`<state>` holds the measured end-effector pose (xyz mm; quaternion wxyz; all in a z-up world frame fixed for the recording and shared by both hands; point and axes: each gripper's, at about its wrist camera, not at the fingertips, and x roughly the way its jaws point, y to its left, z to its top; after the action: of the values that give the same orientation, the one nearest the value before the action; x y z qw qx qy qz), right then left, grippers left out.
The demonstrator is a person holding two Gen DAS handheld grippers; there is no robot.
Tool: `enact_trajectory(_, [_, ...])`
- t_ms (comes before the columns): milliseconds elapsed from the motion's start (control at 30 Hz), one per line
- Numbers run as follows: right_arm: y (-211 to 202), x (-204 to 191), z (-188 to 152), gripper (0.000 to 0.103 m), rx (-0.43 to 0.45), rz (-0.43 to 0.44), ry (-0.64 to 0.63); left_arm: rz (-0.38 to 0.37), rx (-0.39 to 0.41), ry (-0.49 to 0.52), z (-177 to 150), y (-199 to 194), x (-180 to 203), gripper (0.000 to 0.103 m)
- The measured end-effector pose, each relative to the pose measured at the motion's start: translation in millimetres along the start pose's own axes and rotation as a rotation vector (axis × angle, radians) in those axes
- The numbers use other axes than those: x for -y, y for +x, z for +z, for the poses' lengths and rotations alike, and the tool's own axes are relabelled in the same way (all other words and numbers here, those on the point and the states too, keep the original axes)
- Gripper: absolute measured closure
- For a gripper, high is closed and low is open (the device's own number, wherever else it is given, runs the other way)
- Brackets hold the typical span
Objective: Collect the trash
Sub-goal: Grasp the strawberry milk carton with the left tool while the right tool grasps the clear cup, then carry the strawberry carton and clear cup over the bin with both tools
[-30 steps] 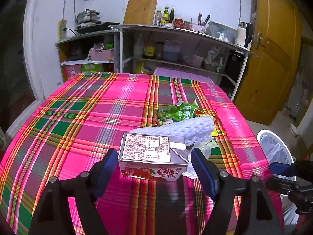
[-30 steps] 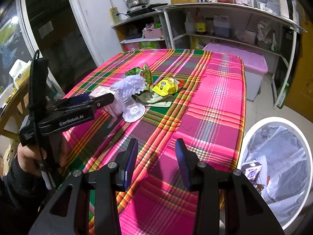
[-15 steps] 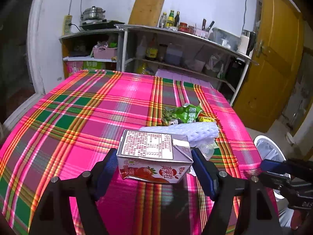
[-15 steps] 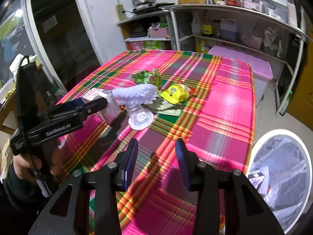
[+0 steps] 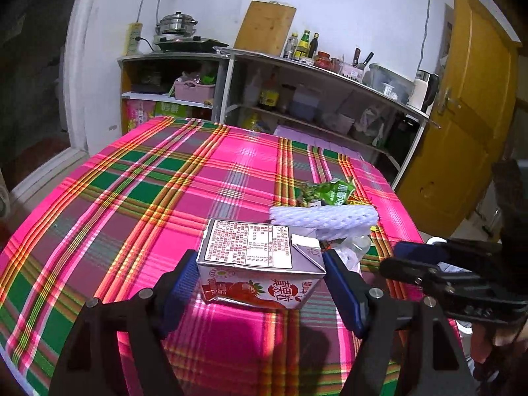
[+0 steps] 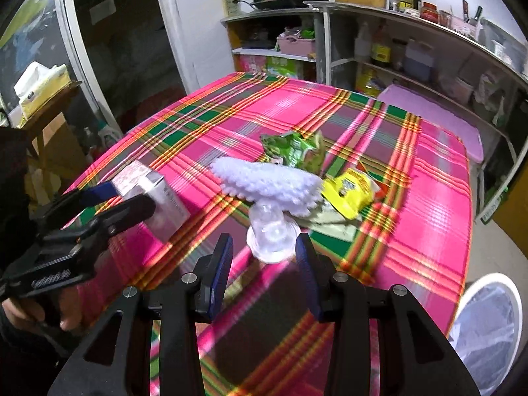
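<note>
Left gripper [image 5: 260, 280] clamped on strawberry carton [image 5: 260, 269] marked "真果粒"; right gripper [image 6: 264, 269] empty, half-spread.

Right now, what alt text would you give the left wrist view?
The left gripper straddles a strawberry drink carton lying on a pink plaid tablecloth. Just behind it lie a white foam fruit net and a green snack wrapper; the right gripper reaches in from the right.

left gripper [image 5: 260, 283]: angled down, jaws clamped on milk carton [image 5: 257, 264] | right gripper [image 6: 264, 270]: angled down, jaws apart, holding nothing
</note>
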<state>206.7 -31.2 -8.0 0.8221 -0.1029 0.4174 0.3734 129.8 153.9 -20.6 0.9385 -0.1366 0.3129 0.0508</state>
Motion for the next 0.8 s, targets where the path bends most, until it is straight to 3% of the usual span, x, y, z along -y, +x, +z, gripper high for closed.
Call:
enact_trajectory(167, [17, 0, 10, 0.063, -0.012, -0.010, 0.006, -0.002, -0.002, -0.011, -2, -1, -7, 0.028])
enact_trajectory(200, [18, 0, 10, 0.072, -0.010, -0.014, 0.005, -0.002, -0.004, -0.013, -2, -1, -8, 0.028])
enact_trajectory(300, [18, 0, 9, 0.075, -0.001, -0.031, 0.010, -0.002, -0.010, -0.016, -3, 0, -9, 0.028])
enact_trajectory(800, [-58, 3, -42, 0.075, 0.082, -0.032, 0.089, -0.056, -0.010, 0.024, -14, -17, 22, 0.028])
